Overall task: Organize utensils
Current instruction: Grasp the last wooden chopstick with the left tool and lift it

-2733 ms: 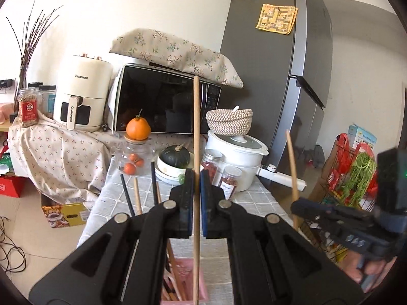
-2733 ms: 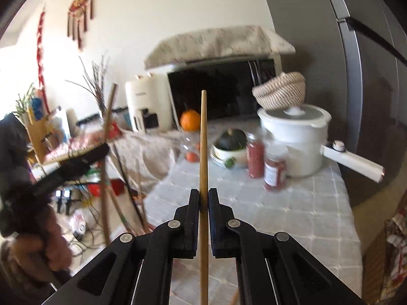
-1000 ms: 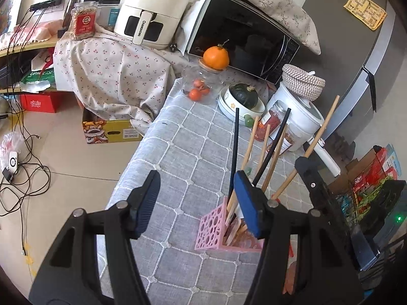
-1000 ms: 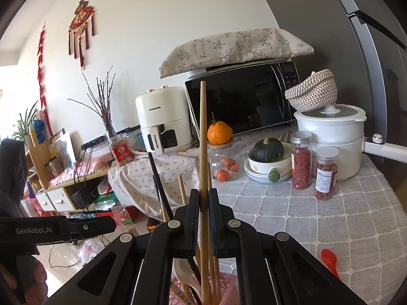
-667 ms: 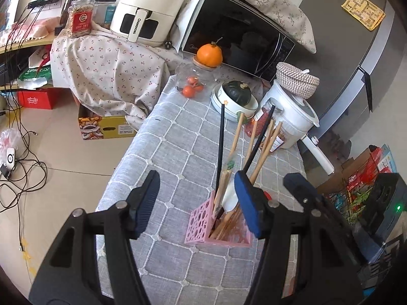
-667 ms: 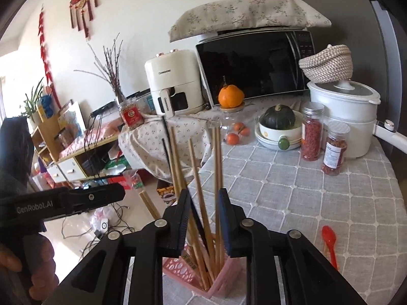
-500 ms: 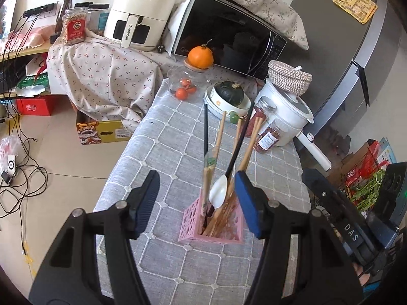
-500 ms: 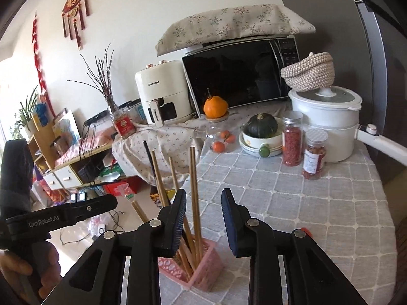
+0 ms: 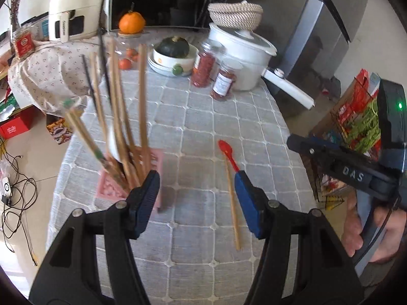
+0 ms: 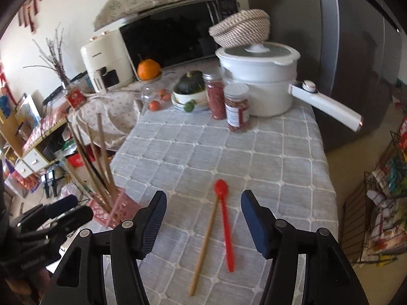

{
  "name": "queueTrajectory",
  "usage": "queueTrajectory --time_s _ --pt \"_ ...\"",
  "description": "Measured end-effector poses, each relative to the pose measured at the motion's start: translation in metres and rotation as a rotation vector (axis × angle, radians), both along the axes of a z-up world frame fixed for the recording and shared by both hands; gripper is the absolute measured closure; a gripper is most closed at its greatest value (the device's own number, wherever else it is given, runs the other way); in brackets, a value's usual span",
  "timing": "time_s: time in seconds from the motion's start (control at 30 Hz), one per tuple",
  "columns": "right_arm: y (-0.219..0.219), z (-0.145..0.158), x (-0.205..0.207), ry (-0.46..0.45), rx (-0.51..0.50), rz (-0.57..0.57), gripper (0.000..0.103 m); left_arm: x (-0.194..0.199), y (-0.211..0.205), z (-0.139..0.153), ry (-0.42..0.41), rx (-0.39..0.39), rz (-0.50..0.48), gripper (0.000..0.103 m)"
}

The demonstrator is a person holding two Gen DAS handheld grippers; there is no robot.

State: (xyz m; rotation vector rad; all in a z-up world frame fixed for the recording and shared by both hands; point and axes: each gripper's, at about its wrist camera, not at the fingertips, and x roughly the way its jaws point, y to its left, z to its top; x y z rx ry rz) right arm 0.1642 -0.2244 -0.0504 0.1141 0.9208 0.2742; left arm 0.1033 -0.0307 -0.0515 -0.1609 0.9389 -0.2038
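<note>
A pink lattice utensil holder [image 9: 110, 185] stands on the grey quilted table [image 9: 203, 117], filled with several wooden and black chopsticks [image 9: 119, 101] and a white spoon. It also shows at the left of the right wrist view [image 10: 115, 209]. A red spoon [image 10: 223, 218] and a single wooden chopstick [image 10: 203, 241] lie side by side on the cloth, also seen in the left wrist view, the spoon [image 9: 226, 151] above the chopstick [image 9: 232, 203]. My left gripper [image 9: 197, 198] is open and empty between holder and spoon. My right gripper [image 10: 203, 218] is open and empty above the spoon and chopstick.
At the table's far end stand a white pot [image 10: 262, 76] with a long handle, two spice jars [image 10: 236, 106], a bowl with a green squash [image 10: 189, 89], a jar with an orange [image 10: 148, 70], a microwave and an air fryer. A fridge stands right.
Both grippers let go of their chopsticks, which now stand in the pink holder. Both grippers opened wide and swung over to the red spoon and loose chopstick on the cloth.
</note>
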Motion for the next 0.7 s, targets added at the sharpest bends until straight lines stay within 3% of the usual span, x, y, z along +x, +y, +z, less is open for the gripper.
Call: queueTrajectory --time_s 0.13,0.37,0.47,0.67,0.7 --pt "-0.026 -0.014 0.004 0.054 0.001 -0.057 0.041 0.009 -0.038 -0.024 0.085 0.021 -0.058 0.041" --pt "-0.047 -0.024 0.002 0.071 0.002 -0.077 0.041 0.044 -0.085 -0.080 0.205 0.093 -0.120 0.041" --pt "-0.050 -0.028 0.003 0.081 0.001 -0.071 0.042 0.060 -0.095 -0.101 0.251 0.116 -0.122 0.049" --pt "-0.054 -0.034 0.006 0.092 -0.005 -0.078 0.043 0.086 -0.104 -0.131 0.310 0.165 -0.118 0.074" --pt "-0.053 -0.035 0.006 0.096 -0.009 -0.071 0.043 0.086 -0.106 -0.129 0.268 0.190 -0.121 0.081"
